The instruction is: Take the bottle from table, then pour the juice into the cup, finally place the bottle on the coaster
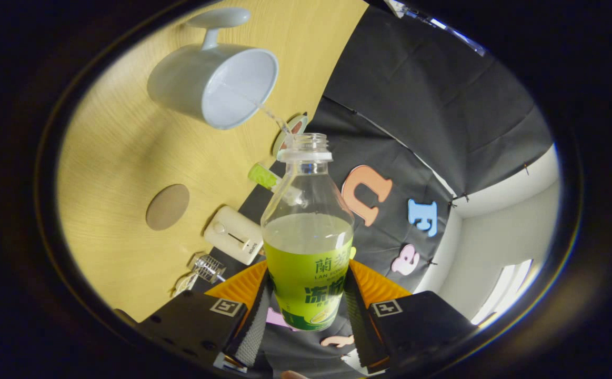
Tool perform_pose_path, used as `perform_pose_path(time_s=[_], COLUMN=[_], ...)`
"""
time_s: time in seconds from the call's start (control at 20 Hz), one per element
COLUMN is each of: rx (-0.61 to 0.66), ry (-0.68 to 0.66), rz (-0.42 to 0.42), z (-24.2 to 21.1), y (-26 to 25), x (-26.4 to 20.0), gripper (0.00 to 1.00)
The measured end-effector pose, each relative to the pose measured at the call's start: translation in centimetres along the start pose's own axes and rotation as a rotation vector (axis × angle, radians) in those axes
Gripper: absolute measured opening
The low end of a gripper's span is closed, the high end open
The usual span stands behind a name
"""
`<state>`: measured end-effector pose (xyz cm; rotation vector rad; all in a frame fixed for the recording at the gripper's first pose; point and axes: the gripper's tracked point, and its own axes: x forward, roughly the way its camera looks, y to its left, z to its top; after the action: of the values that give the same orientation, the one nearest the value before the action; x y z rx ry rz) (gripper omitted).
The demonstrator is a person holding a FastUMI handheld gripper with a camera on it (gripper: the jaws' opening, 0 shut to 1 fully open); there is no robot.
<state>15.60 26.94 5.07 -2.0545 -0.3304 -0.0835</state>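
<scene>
My gripper (pixel 306 305) is shut on a clear plastic bottle (pixel 306 226) with a green label, both fingers pressing its lower body. The bottle has no cap and holds pale juice to about half its height. The whole view is rolled, so the bottle is tilted toward the white cup (pixel 216 84). A thin stream of juice (pixel 277 118) runs from the bottle's mouth into the cup's open top. The cup stands on the wooden table (pixel 121 147), beyond the fingers. A round brown coaster (pixel 167 207) lies flat on the table, nearer to the fingers than the cup.
A small white box with a dial (pixel 233 241) sits at the table's back edge. Beside it stands a clear glass item (pixel 207 268). A green-capped object (pixel 263 176) and a round-rimmed item (pixel 291 131) lie behind the bottle neck. The black cloth wall (pixel 432 105) rises behind the table.
</scene>
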Motion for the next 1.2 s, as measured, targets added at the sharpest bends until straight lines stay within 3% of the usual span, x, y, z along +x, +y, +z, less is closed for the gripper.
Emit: perform_pose_path(time_s=[0.65,1.2], rx=[-0.061,-0.014], ry=[-0.016,-0.014], rz=[-0.052,-0.051], z=[0.6,0.9], y=[-2.1,-2.0], x=[-0.8,-0.6], gripper=[0.75,0.74])
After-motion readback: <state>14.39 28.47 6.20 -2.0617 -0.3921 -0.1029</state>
